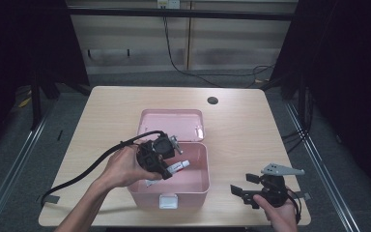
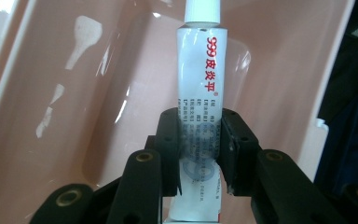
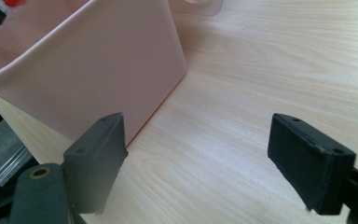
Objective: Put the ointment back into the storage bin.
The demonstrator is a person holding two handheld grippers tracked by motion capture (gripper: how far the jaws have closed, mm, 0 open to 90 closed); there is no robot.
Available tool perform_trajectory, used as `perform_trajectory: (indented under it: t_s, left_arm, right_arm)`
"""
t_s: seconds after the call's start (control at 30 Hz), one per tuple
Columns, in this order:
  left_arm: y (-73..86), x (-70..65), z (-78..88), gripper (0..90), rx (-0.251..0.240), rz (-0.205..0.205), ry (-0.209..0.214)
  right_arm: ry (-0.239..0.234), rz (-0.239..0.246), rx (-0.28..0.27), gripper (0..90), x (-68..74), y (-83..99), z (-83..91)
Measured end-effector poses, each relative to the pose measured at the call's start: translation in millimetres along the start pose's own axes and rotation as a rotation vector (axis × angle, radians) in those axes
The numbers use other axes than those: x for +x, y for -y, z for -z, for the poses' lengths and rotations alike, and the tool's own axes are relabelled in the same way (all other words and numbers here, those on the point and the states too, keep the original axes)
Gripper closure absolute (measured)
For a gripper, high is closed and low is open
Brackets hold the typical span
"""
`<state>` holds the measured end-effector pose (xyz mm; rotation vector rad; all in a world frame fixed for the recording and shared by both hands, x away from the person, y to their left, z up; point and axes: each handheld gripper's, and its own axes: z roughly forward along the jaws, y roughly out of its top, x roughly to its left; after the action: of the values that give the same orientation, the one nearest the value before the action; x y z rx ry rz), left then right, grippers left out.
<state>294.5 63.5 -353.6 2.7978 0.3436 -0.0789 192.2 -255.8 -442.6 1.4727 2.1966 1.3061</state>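
Left gripper [image 2: 200, 154] jaws closed on white tube [image 2: 200, 84] inside pink box [image 1: 200, 186]; right gripper [image 3: 196, 158] jaws wide open, empty, above counter [image 3: 242, 93] beside box

Each black gripper [image 1: 160, 155] has brass-ringed screw holes, a trailing black cable and flat pads.

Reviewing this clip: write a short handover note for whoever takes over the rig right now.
Left gripper: shut on the white ointment tube, held over the inside of the open pink box, cap pointing away from the jaws.
Right gripper: open, holding nothing, over the table just right of the box.
Lid: folded back behind the box.
Done: tube gripped and brought into the box.
Left: probably set the tube down, release, then close the lid.
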Motion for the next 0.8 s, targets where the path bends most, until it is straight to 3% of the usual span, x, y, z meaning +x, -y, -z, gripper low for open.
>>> perform_trajectory:
  t_s: [0.4,0.8]
  left_arm:
    - [-3.3,-0.9,-19.7,71.3,0.037,-0.020,0.014]
    - [-6.7,3.2,-39.1,71.3,0.082,-0.020,0.068]
  right_arm:
    - [-0.001,0.001,0.000,18.7,0.1,0.0,0.3]
    - [-0.003,0.004,0.001,18.7,0.2,0.2,0.6]
